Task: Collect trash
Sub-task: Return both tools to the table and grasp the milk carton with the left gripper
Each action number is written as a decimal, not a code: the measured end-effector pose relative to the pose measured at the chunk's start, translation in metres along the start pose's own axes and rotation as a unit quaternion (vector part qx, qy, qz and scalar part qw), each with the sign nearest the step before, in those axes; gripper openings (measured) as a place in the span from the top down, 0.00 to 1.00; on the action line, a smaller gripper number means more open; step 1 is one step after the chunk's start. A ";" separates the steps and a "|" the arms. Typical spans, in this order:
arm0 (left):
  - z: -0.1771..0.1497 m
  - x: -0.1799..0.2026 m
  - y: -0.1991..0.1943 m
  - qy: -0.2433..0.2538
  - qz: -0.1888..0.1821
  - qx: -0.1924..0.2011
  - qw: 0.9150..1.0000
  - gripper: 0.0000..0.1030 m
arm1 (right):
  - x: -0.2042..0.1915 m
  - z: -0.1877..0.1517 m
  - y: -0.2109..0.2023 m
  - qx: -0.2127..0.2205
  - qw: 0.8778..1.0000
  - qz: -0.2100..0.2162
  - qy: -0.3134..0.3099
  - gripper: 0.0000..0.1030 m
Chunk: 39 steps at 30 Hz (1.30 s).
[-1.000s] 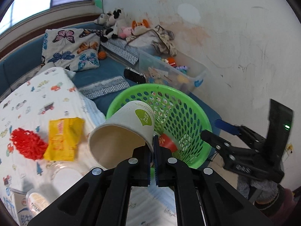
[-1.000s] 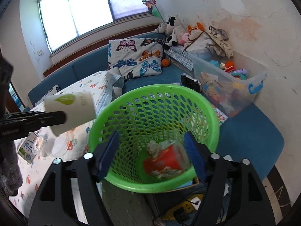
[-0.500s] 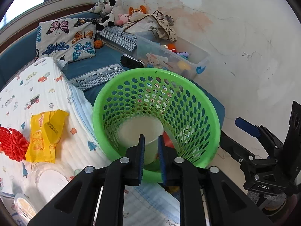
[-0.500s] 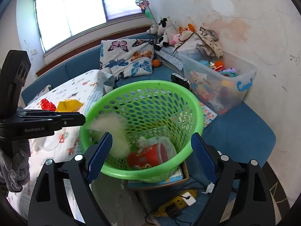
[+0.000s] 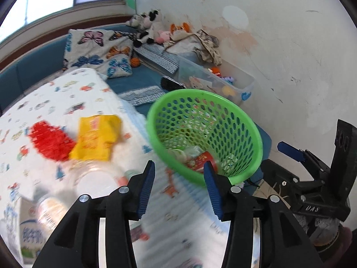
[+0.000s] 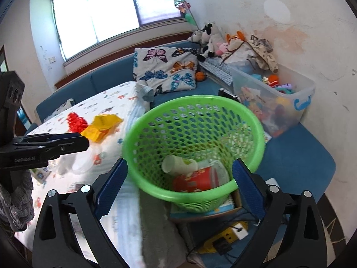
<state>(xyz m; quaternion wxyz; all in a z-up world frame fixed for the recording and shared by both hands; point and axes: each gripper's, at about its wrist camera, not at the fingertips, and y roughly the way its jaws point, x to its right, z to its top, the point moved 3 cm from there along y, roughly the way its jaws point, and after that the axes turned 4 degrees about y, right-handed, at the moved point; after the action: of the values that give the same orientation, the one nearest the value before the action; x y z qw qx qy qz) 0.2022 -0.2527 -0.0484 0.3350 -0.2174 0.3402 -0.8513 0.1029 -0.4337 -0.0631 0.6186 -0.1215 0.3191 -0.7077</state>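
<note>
While my left gripper [image 5: 178,174] hangs over the patterned cloth [image 5: 67,102], its ribbed blue pads [image 5: 146,187] stand partly apart with nothing between them, having just been opening; my right gripper [image 6: 178,187] is spread wide, also just widening, and its pads sit either side of the green basket [image 6: 256,134] without pressing it. That basket is round, glossy plastic, perforated all over with oval holes; the cloth is a soft, quilted white with small printed figures.

From the right wrist I see down into the basket: the white paper cup [image 6: 178,165] lies on its side beside a red cup [image 6: 196,179], with crumpled clear plastic against them; below the basket sit a cardboard box [image 6: 234,203] and a yellow power strip [image 6: 229,234], which the left view does not show. The left wrist alone shows a clear plastic lid [image 5: 93,181] and a milk carton [image 5: 26,227] close under my fingers, blurred. Both views give the crinkled yellow wrapper [image 5: 96,137] and the spiky red piece [image 5: 49,140] lying touching on the cloth.

A second ago my left pads were clamped on the paper cup's rim above the basket; now the cup rests inside it and the gripper has swung back toward the cloth. Farther off are a butterfly pillow [image 6: 165,67], a clear toy bin [image 6: 279,98] and plush animals [image 6: 209,38] against the stained wall.
</note>
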 end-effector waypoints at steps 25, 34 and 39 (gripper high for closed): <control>-0.081 -0.134 -0.116 -0.072 0.168 0.046 0.982 0.37 | -0.115 -0.016 0.000 -0.017 0.994 0.080 -0.070 0.04; -0.094 -0.163 -0.098 -0.063 0.183 0.003 0.981 0.37 | -0.148 -0.024 0.011 -0.035 0.989 0.101 -0.100 0.04; -0.094 -0.174 -0.086 -0.066 0.175 -0.013 0.982 0.37 | -0.161 -0.027 0.018 -0.043 0.987 0.109 -0.112 0.04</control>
<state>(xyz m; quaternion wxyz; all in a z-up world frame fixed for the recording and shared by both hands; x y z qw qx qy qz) 0.2279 -0.0398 -0.0740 0.4978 -0.2141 0.3609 -0.7591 0.1348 -0.2725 -0.0590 0.7178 -0.1910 0.2889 -0.6039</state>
